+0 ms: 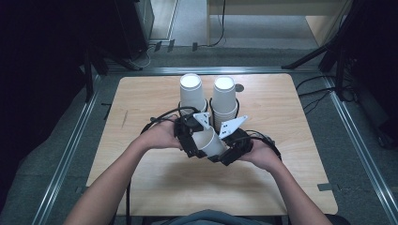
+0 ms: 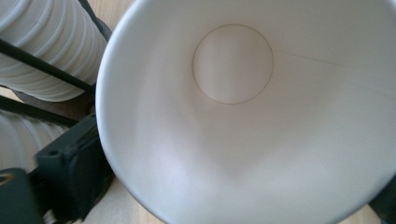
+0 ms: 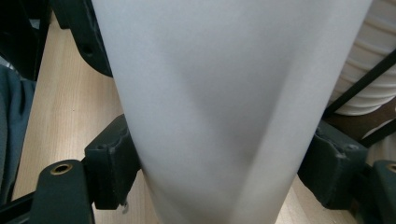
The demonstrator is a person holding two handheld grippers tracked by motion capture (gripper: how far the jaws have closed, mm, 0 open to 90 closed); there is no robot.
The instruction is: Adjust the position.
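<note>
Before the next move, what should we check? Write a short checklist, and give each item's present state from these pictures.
1. The right gripper holds the paper cup: ok. Its pads press on both sides of the cup.
2. The cup wall is undamaged: not ok. It looks creased between the pads.
3. The left gripper has a hold on the cup: cannot tell. Its view looks straight into the cup's mouth.
4. The cup is empty: ok. Its bare bottom shows.
5. The left stack and the right stack stand upright behind it: ok.
</note>
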